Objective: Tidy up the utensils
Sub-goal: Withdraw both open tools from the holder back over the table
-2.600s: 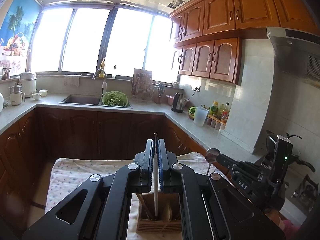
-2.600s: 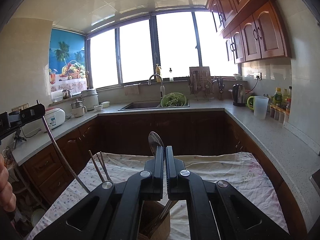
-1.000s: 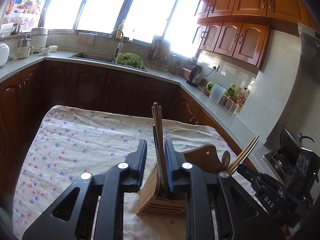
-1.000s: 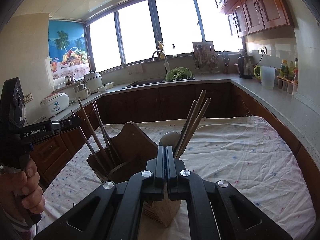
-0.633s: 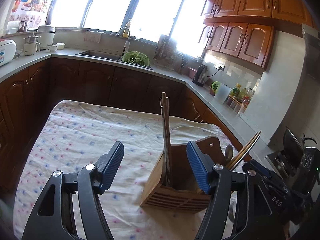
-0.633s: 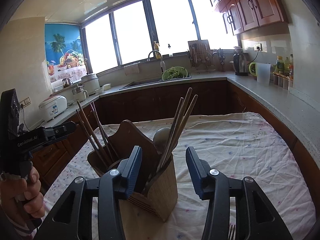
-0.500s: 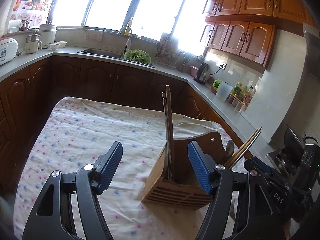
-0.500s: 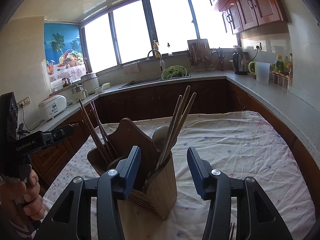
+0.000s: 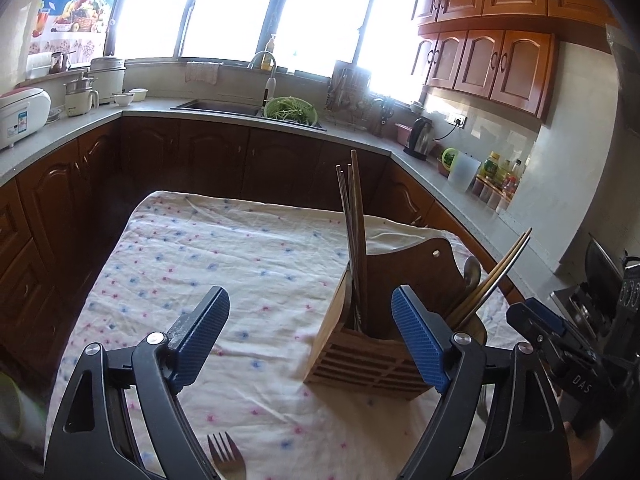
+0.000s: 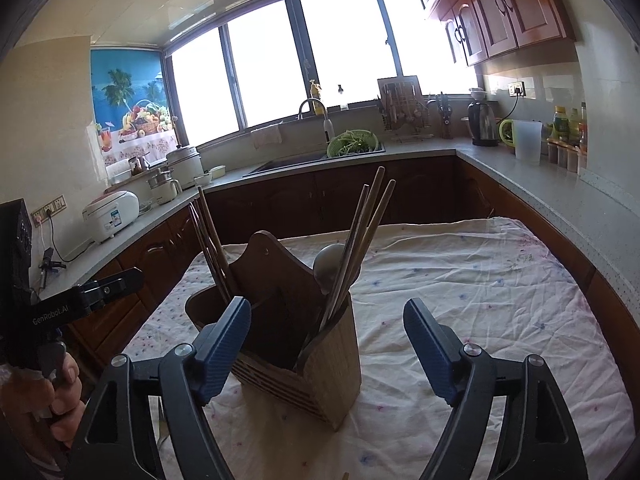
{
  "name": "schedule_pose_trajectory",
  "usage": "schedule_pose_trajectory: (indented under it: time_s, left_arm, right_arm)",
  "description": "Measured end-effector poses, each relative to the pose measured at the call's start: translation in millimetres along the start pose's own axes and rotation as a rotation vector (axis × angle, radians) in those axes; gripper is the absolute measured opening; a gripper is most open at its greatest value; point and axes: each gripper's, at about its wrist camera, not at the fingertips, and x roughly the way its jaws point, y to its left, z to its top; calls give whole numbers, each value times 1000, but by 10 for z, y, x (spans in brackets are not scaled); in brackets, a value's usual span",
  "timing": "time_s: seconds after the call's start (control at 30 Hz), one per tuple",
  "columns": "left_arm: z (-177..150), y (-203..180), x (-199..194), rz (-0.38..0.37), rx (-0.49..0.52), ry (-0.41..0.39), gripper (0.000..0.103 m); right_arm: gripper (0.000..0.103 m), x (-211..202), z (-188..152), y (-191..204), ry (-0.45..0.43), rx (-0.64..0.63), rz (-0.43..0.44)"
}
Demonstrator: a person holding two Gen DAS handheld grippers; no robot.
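A wooden utensil holder (image 9: 372, 356) stands on the cloth-covered table; it also shows in the right wrist view (image 10: 316, 368). Dark chopsticks (image 9: 354, 216) stand upright in its left compartment. Lighter chopsticks (image 9: 500, 268) and a metal spoon (image 9: 472, 270) lean in its right compartment, and they show in the right wrist view as chopsticks (image 10: 364, 232) and spoon (image 10: 328, 266). A fork (image 9: 226, 456) lies on the cloth at the near edge. My left gripper (image 9: 310, 340) is open and empty, just before the holder. My right gripper (image 10: 326, 344) is open and empty, its left finger beside the holder.
The table's flowered cloth (image 9: 224, 256) spreads to the left and behind the holder. The other gripper's body (image 9: 568, 364) sits at the right. Dark cabinets and a grey counter (image 9: 248, 120) with a sink and a green colander (image 9: 290, 108) ring the table.
Both grippers were shut on utensils above the holder, then opened and left the chopsticks and the spoon standing in it. Since then both have backed off a little, still wide open.
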Motion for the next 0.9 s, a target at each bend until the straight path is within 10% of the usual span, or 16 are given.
schedule_pose_trajectory:
  time_s: [0.9]
  left_arm:
    - [-598,-137,-807,60,-12,-21,97]
  right_arm:
    - [96,-835,-448,-72,-35,63,28]
